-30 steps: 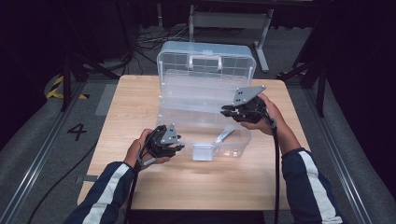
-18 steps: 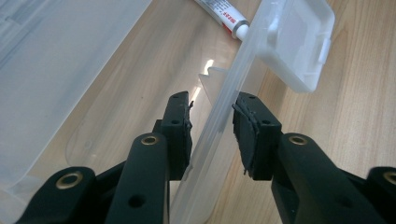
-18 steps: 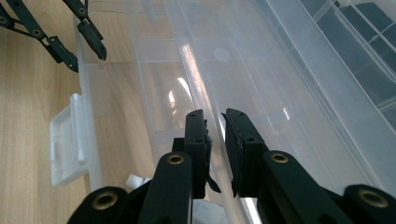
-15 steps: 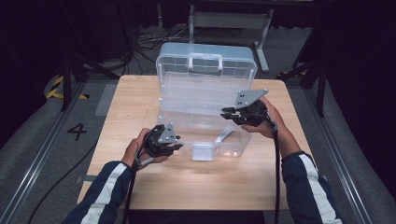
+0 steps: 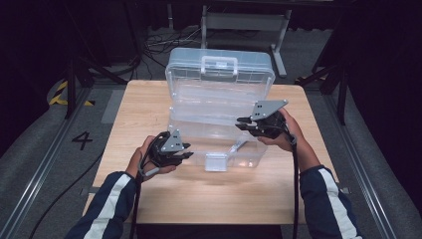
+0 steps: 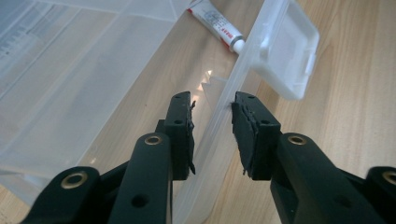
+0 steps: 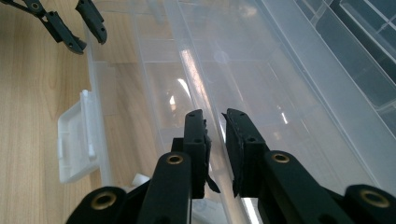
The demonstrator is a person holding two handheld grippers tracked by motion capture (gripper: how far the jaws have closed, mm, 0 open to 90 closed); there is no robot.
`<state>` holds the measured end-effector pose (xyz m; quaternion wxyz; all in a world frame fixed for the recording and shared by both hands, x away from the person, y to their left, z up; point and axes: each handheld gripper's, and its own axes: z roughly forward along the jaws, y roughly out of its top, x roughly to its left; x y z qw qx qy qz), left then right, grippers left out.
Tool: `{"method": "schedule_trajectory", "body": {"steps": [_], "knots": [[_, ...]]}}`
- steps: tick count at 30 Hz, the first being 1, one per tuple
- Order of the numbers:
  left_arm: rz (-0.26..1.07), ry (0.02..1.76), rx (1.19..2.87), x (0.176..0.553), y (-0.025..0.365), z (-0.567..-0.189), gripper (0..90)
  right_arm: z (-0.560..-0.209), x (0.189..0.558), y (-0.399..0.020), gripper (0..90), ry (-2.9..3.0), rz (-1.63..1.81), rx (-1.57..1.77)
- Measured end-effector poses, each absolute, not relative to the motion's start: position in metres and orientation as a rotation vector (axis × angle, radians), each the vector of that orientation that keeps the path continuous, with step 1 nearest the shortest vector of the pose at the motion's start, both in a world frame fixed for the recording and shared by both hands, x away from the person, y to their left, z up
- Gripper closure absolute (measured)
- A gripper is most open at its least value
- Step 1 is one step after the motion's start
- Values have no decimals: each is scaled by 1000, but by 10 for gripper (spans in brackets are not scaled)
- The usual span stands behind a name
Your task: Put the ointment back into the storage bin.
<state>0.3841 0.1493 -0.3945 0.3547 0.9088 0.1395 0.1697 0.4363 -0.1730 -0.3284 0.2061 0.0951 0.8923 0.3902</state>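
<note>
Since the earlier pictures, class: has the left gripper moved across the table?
No. In the high view the left gripper sits at the same spot by the clear box's front-left corner, left of the latch. Its jaws have just been closing astride the front wall.

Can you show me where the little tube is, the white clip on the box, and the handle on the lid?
Tube (image 6: 215, 23): left gripper view, on its printed body.
White clip (image 6: 286, 49): left gripper view, on its flat face.
Lid handle (image 5: 219, 64): high view, on its top bar.

One clear plastic lidded storage box, one small white glue tube, two black hand-held grippers, one wooden tabletop.
</note>
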Motion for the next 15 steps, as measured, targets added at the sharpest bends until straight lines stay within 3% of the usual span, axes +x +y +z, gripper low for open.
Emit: {"method": "schedule_trajectory", "body": {"steps": [15], "knots": [[452,354,2339,383,154,-390,762,-334,433,-177,783,2473,1131,273]]}}
